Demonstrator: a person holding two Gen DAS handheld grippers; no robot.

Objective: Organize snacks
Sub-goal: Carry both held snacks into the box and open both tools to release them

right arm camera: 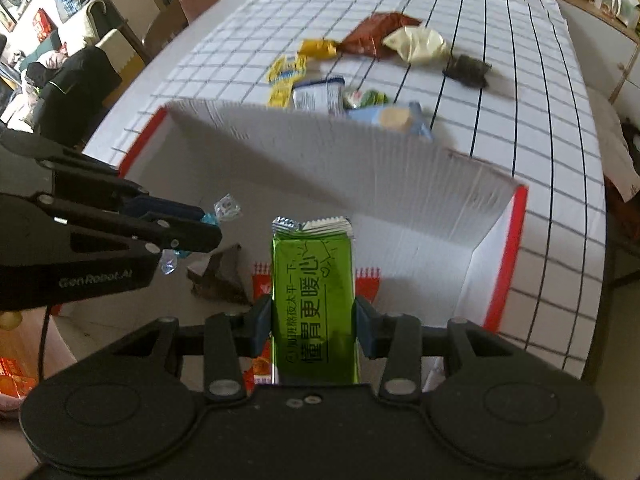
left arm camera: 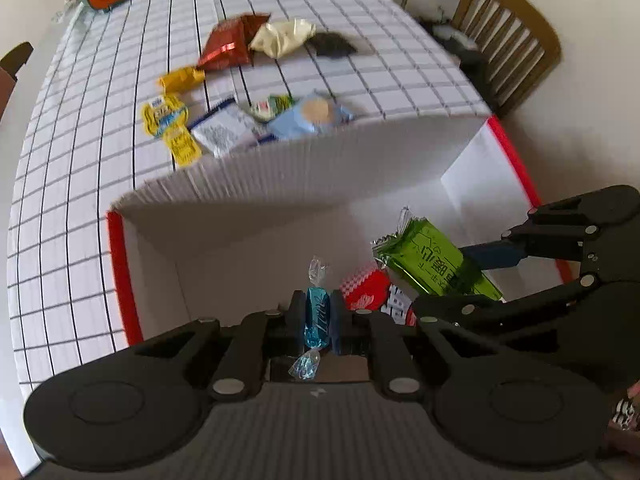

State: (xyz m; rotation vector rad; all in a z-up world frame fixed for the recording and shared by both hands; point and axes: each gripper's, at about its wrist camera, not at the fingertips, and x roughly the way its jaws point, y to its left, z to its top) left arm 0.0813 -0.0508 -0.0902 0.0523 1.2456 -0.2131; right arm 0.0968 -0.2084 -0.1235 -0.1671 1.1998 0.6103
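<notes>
Snacks: one blue "Time" twist-wrapped candy (left arm camera: 318, 317) is sitting clenched in the left gripper (left arm camera: 317, 322), one green foil bar (right arm camera: 314, 304) in the right gripper (right arm camera: 314, 322), over the red-edged white cardboard box (left arm camera: 280, 172).

Glossy green foil packet (right arm camera: 314, 300); matt white ribbed cardboard box (right arm camera: 360, 160).

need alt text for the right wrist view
The right hand-held gripper clamps a green snack packet above an open white box with red edges. At left, the left hand-held gripper pinches a blue candy; more snacks lie on the checked tablecloth behind.
</notes>
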